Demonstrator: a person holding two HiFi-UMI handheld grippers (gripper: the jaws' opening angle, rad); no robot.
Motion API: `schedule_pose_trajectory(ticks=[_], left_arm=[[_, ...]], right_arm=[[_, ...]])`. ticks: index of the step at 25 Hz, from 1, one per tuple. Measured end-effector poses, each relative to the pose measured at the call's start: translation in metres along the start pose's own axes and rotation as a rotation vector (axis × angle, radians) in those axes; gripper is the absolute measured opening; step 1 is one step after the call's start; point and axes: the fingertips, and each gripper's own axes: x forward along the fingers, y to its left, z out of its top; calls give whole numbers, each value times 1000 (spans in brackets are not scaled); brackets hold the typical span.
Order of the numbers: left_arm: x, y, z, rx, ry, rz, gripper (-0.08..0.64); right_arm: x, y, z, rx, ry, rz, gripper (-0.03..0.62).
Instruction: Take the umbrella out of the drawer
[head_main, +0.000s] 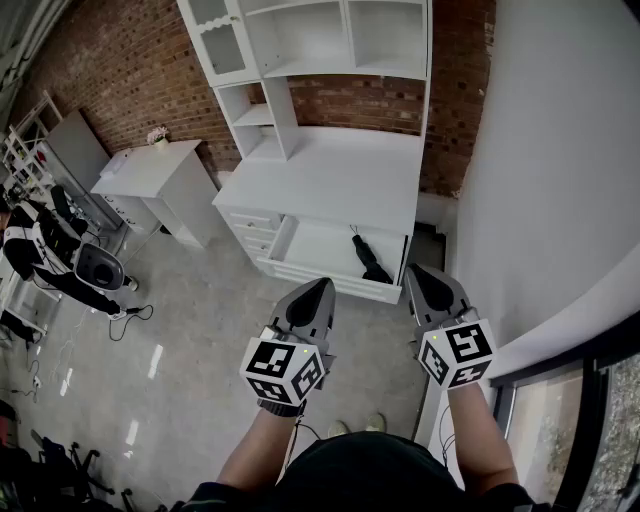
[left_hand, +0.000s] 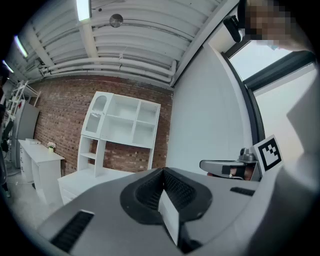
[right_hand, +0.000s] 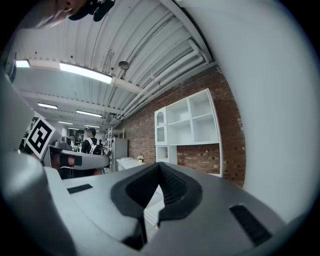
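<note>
Umbrella: black, folded, lying in the open drawer at its right-hand end, not yet touched.

Right hand-held gripper: clenched, jaws tip to tip with nothing between them, as its own view shows. It is held level at the drawer's right front corner, above and apart from the umbrella.

Left hand-held gripper: also clenched and empty, jaws meeting at the tip in its own view. It is held level over the drawer's front edge, near the middle.

Bearing: the umbrella lies ahead of and below both grippers, between them, and markedly closer to the right one. Its long axis runs from the back of the drawer toward the front, slanting a little to the right as it comes forward. The thin end is at the back and the bulkier end near the front panel.

Judgement: the right hand is the likelier one to reach. Its jaws would have to open first, then come down across the umbrella's width, not along its length.

Drawer: white, pulled well out, otherwise bare as far as can be seen.

Bench: white, top bare, carrying the drawer; a smaller stack of drawers sits to the left.

Shelf unit: white, open compartments, standing on the bench.

Brick wall: behind the shelf unit.

Side cabinet: white, well off to the left.
</note>
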Motion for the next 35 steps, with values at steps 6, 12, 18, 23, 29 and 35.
schedule_pose_trajectory(ticks=[6,12,18,23,29,35], left_arm=[[5,-11,-1,2,-5,5,6],[11,-19,-3,0,-5,2,6],[20,-25,-10,1,7,15,6],[27,-24,-30,-2,39,26,6],[55,-7,-44,-8,60,26,6],[89,33,-57,-31,73,23,6]], right_arm=[[-7,-10,-2,-1,-1,4,3],[-12,-18,0,22,-20,18,3],[-18,-34,-8,61,-34,42,5],[-14,-38,-29,84,0,51,5],[15,-54,-48,91,32,44,5],[62,-65,-67,78,67,30,5]])
